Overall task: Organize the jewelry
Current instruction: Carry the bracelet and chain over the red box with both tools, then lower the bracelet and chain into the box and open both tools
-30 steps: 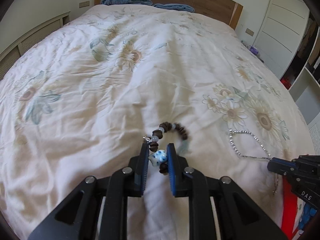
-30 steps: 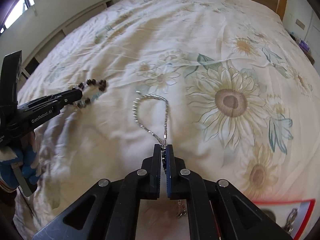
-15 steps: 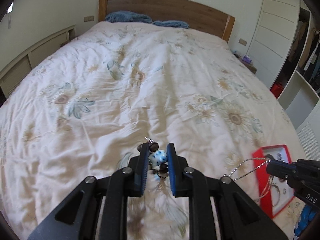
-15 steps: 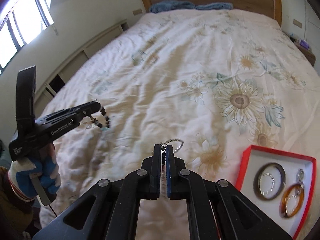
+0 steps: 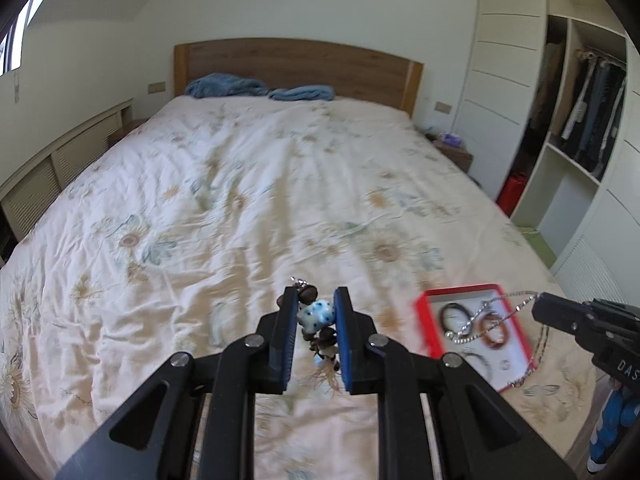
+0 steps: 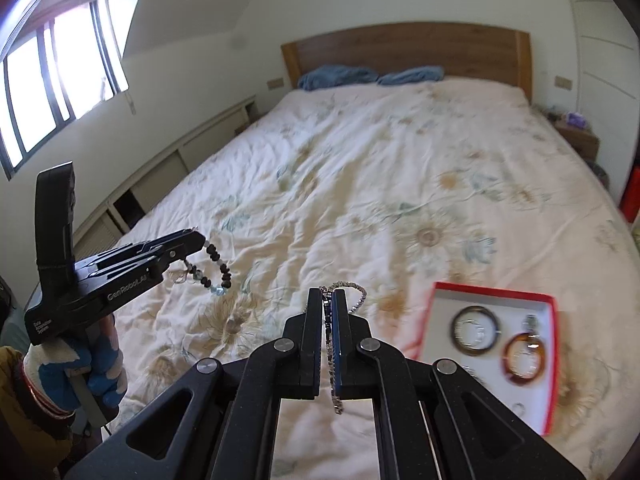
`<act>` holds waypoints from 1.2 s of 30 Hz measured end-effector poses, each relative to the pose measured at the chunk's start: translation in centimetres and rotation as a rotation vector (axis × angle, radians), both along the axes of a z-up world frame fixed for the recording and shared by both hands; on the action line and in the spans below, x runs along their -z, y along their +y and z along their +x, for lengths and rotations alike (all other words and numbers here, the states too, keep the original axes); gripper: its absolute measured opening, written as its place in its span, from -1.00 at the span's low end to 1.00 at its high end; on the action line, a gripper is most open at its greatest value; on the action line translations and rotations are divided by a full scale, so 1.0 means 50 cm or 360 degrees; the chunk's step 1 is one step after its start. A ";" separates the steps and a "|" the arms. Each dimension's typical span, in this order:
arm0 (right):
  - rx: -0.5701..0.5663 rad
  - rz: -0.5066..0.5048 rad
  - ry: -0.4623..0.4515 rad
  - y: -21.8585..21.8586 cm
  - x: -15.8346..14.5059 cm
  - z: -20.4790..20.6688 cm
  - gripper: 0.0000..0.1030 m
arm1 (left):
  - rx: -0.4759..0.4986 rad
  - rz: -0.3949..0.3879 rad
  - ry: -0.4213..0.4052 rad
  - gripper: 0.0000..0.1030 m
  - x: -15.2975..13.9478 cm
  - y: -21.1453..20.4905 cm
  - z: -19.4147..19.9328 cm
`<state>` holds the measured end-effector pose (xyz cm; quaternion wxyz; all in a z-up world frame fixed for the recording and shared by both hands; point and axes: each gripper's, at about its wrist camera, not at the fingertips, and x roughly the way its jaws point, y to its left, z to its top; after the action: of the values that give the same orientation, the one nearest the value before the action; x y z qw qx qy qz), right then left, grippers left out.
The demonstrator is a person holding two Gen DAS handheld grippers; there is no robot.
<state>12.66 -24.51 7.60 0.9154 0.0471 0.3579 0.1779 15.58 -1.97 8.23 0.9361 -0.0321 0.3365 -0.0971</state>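
Observation:
My left gripper (image 5: 316,296) is shut on a beaded bracelet (image 5: 316,316), pinching its white bead with blue dots; brown beads hang below the pads. In the right wrist view that left gripper (image 6: 196,240) shows at the left with the bracelet (image 6: 216,272) dangling from its tip, well above the bed. My right gripper (image 6: 328,294) is shut on a silver chain (image 6: 354,292), which loops past the tips and hangs down between the fingers. The left wrist view has the right gripper (image 5: 538,308) holding the chain (image 5: 500,308) over a red-rimmed jewelry box (image 5: 430,320).
The box (image 6: 492,294) lies on the floral duvet (image 6: 380,184) at the near right and holds a dark bangle (image 6: 474,330), an amber bangle (image 6: 524,358) and small rings. A gloved hand (image 6: 72,372) grips the left tool. A wardrobe (image 5: 580,140) stands right of the bed.
Both grippers have risen off the duvet and drawn back, lifting the bracelet and the chain clear of the bed. The red box has come into view at the right.

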 end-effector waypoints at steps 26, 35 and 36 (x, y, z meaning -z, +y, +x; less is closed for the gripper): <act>0.0324 0.0028 0.0218 -0.324 0.196 0.017 -0.92 | 0.0442 0.0034 0.0356 -0.67 0.205 -0.476 0.013; 0.0370 0.0055 0.0378 -0.369 0.313 0.055 -0.91 | 0.0474 0.0075 0.0512 -0.67 0.310 -0.525 0.041; 0.0370 0.0056 0.0391 -0.370 0.323 0.057 -0.92 | 0.0479 0.0078 0.0526 -0.67 0.320 -0.529 0.042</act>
<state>15.53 -43.03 -8.54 0.8782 0.1255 0.4561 0.0698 17.70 -28.43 -7.79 0.8437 0.0258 0.4885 -0.2209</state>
